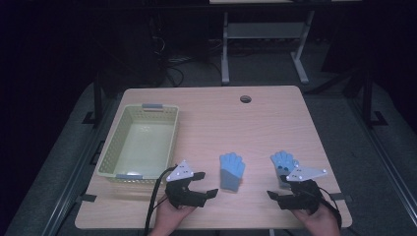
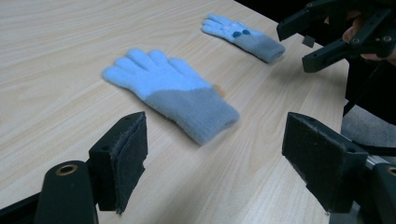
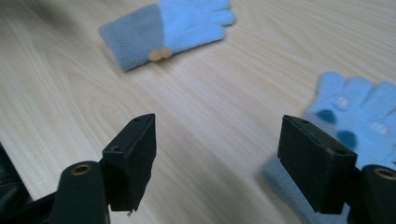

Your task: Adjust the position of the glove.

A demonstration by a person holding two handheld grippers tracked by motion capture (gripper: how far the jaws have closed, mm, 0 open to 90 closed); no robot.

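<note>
Two light blue gloves with grey cuffs lie flat on the wooden table (image 1: 236, 123). The plain glove (image 1: 231, 170) (image 2: 170, 91) (image 3: 163, 28) is at the front middle, fingers pointing away from me. The second glove (image 1: 282, 162) (image 2: 243, 35) (image 3: 359, 116), with dark blue dots, lies to its right, its cuff partly under my right gripper. My left gripper (image 1: 206, 184) (image 2: 215, 163) stands open just left of the plain glove's cuff, nothing between its pads. My right gripper (image 1: 276, 189) (image 2: 299, 42) (image 3: 217, 158) is open too, over bare table between the gloves.
A pale yellow-green plastic basket (image 1: 112, 142) stands on the table's left side with nothing in it. A round cable hole (image 1: 245, 99) sits near the far edge. Beyond the table are a dark floor and desk legs (image 1: 225, 49).
</note>
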